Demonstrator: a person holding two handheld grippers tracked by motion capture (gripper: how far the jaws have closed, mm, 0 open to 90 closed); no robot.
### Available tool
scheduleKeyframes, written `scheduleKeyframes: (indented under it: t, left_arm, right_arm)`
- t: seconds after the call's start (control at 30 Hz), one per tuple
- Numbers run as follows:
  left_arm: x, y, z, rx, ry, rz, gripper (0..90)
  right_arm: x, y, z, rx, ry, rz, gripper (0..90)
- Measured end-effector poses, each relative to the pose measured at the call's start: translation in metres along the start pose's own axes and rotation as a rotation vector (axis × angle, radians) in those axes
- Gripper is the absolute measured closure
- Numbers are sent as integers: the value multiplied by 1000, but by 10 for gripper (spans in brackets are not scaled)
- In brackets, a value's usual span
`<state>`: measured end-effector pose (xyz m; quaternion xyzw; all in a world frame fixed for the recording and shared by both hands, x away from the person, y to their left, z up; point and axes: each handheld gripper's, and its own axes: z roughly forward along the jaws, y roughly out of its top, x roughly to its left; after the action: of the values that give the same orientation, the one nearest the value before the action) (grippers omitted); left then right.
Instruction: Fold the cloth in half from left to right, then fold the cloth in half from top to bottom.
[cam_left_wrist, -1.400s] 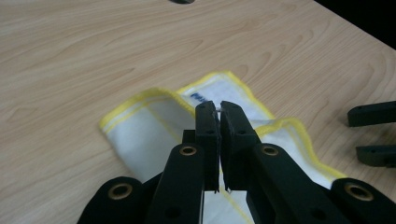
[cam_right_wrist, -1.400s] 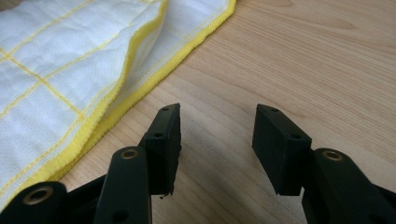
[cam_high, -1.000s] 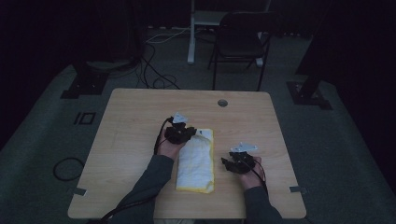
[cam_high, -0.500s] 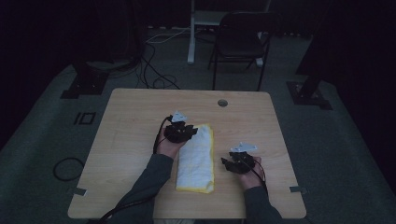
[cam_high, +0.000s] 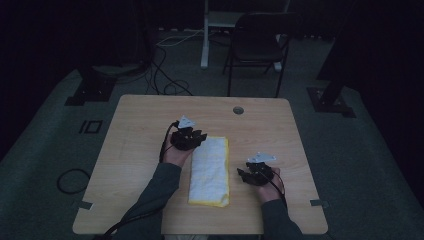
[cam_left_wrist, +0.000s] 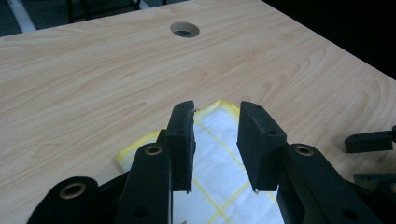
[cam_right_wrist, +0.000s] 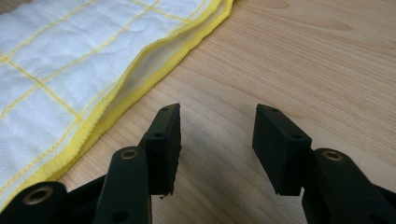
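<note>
Towel-folding stock: one white quilted cloth with yellow grid lines and yellow hem (cam_high: 209, 170), folded into a long strip, lies flat at the middle of one light wood-grain table (cam_high: 150, 120) with one round cable hole (cam_high: 238, 110). Two black two-jaw grippers: the left gripper (cam_left_wrist: 215, 135), jaws just opening and holding nothing, hovers over the cloth's far corner; the right gripper (cam_right_wrist: 217, 149) stands parted and empty just beside the cloth's layered edge. Advice: letting go should be finished cleanly before lifting away, so the corner stays square.
</note>
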<state>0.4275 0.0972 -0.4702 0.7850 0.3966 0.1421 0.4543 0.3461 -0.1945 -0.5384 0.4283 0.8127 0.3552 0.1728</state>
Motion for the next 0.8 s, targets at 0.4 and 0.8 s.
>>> scheduleKeyframes:
  t: [0.4, 0.8]
  left_arm:
    - [19, -13, -4, 11, 38, -37, 647]
    - [43, -35, 0, 61, 95, -89, 622]
  right_arm:
    - [0, 2, 0, -6, 4, 0, 516]
    - [6, 21, -2, -53, 6, -19, 513]
